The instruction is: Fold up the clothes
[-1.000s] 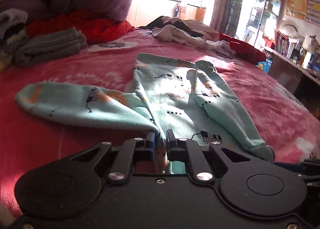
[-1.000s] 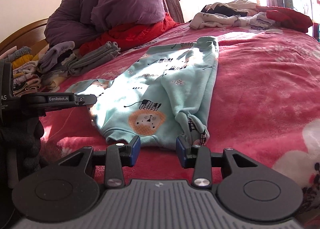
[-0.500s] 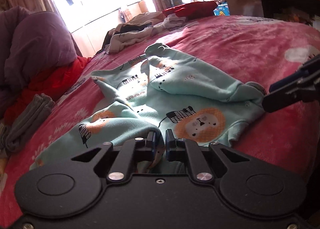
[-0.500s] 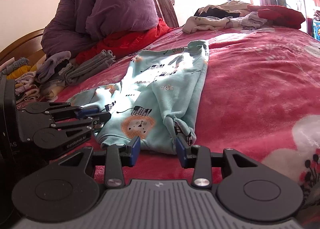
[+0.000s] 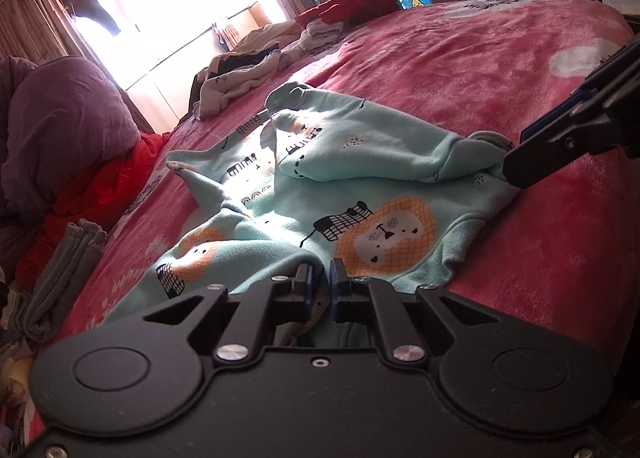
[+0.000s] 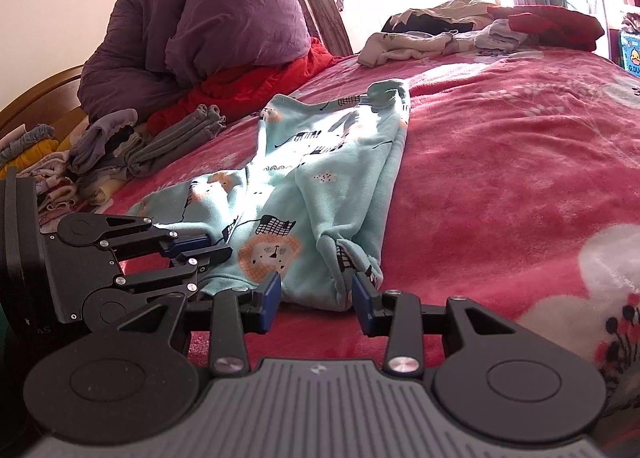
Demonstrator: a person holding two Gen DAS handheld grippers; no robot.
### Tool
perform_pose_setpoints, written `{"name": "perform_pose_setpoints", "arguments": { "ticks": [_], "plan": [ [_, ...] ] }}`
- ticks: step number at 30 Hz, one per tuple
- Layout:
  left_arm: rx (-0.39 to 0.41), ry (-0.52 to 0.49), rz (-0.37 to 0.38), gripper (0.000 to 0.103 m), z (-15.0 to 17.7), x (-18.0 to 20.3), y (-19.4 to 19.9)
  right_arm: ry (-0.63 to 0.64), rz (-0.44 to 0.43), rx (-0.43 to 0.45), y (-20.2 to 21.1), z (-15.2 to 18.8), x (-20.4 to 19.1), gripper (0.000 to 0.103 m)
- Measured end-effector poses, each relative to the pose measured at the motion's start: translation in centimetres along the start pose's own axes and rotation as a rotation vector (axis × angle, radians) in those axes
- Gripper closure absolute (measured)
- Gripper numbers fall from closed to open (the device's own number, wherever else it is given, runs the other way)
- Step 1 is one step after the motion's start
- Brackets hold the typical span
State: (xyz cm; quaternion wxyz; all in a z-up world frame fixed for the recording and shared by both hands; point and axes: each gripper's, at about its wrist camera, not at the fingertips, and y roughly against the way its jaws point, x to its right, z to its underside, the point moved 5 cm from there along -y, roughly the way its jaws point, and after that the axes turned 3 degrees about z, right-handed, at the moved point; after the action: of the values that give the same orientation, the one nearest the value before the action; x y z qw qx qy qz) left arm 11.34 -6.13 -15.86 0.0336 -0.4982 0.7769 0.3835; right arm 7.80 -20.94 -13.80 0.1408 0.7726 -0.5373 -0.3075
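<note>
While the left gripper (image 5: 320,285) pinches the mint sleeve (image 5: 224,258) between shut jaws, the half-open, empty right gripper (image 6: 315,295) risks letting the top (image 6: 320,178) bunch.

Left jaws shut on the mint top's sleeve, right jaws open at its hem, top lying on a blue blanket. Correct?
Not quite: the blanket is red-pink, not blue, as the right wrist view shows. The rest holds: left gripper is shut on the mint top, right gripper open at its hem.
</note>
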Motion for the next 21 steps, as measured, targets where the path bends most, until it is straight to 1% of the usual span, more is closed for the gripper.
{"name": "perform_pose_setpoints", "arguments": {
  "ticks": [4, 5, 6, 8, 9, 10, 11, 12, 14, 16, 19, 21],
  "plan": [
    [-0.022, 0.009, 0.026, 0.097, 0.5, 0.2, -0.7, 0.005, -0.002, -0.004, -0.1, 0.1, -0.1, 0.063],
    [-0.035, 0.028, 0.038, 0.097, 0.7, 0.1, -1.1, 0.005, -0.002, -0.006, -0.1, 0.1, -0.1, 0.063],
    [-0.034, 0.070, 0.055, 0.097, 0.7, -0.2, -1.1, 0.006, -0.001, -0.007, -0.2, 0.1, -0.1, 0.063],
    [-0.031, 0.149, 0.095, 0.088, 0.8, -0.7, -0.8, 0.007, 0.000, -0.010, -0.3, 0.1, -0.2, 0.063],
    [-0.027, 0.187, 0.124, 0.074, 0.7, -1.0, -0.4, 0.007, 0.000, -0.011, -0.4, 0.1, -0.2, 0.063],
    [-0.021, 0.222, 0.161, 0.053, 0.8, -1.1, 0.1, 0.006, 0.000, -0.010, -0.3, 0.1, -0.3, 0.063],
    [-0.016, 0.247, 0.194, 0.047, 0.8, -1.2, 0.6, 0.005, -0.001, -0.010, -0.3, 0.1, -0.3, 0.063],
    [-0.012, 0.256, 0.211, 0.046, 0.9, -1.1, 1.1, 0.004, -0.003, -0.010, -0.4, 0.0, -0.3, 0.063],
    [-0.019, 0.241, 0.214, 0.046, 0.9, -1.0, 1.9, 0.005, -0.008, -0.006, -0.4, -0.1, -0.5, 0.063],
    [-0.004, 0.243, 0.232, 0.046, 1.0, -1.4, 2.9, 0.008, -0.014, -0.001, -0.4, -0.1, -0.7, 0.063],
    [0.012, 0.261, 0.246, 0.046, 1.4, -2.8, 4.3, 0.019, -0.027, 0.016, -0.4, -0.3, -1.4, 0.063],
    [0.006, 0.283, 0.232, 0.046, 2.0, -4.1, 4.8, 0.034, -0.038, 0.027, -0.5, -0.5, -1.9, 0.063]
  ]
}}
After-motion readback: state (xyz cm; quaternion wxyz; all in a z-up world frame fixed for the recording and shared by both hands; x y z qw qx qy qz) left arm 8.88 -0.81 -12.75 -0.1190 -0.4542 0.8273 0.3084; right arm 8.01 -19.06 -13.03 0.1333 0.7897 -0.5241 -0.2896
